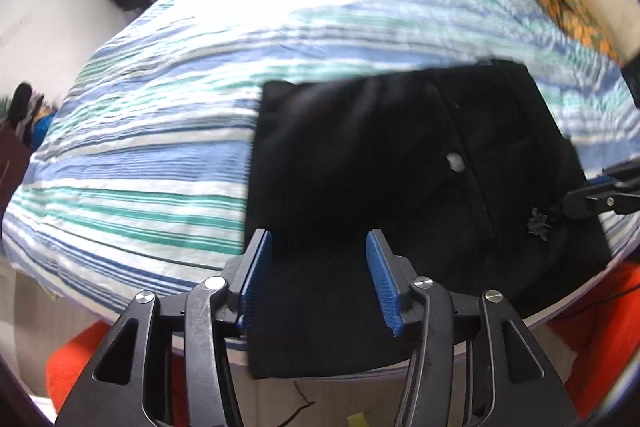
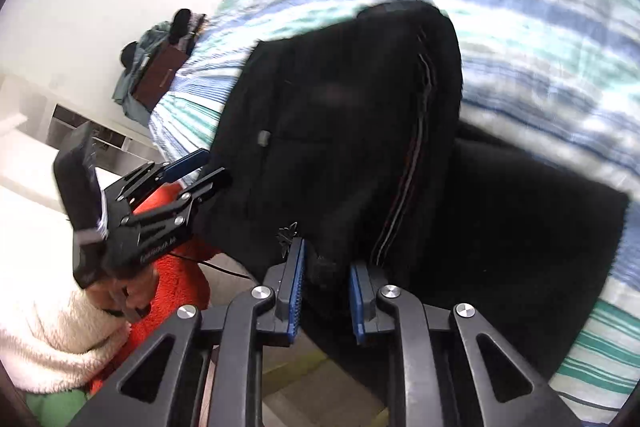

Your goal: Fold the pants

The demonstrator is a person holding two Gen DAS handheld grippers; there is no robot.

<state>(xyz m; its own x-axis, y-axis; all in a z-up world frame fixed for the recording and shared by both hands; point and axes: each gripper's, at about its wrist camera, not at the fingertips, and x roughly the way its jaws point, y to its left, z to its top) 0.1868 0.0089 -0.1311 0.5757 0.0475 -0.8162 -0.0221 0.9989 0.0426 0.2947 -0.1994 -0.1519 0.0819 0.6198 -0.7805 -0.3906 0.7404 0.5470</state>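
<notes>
The black pants (image 1: 360, 155) lay partly folded on the bed (image 1: 160, 115), near its front edge, on a bedspread striped blue, green and white. Part of the dark cloth hung over the edge of the mattress.

The left tongs (image 1: 320, 243) stood over the near edge of the pants with their blue pads (image 1: 258, 267) apart; black cloth lay between and below them, but the pads did not press on it. In the right wrist view the same left tongs (image 2: 204, 167) reached the pants from the left side, a hand (image 2: 132, 291) gripping the handle beside a white fleecy sleeve (image 2: 44, 307).

The right tongs (image 2: 326, 259) were drawn close together, pinching a bunched lump of the pants' edge between their pads (image 2: 294, 287). A frayed drawstring end (image 2: 287, 233) lay just beside the left pad, and a pale striped seam (image 2: 412, 155) ran up the cloth
</notes>
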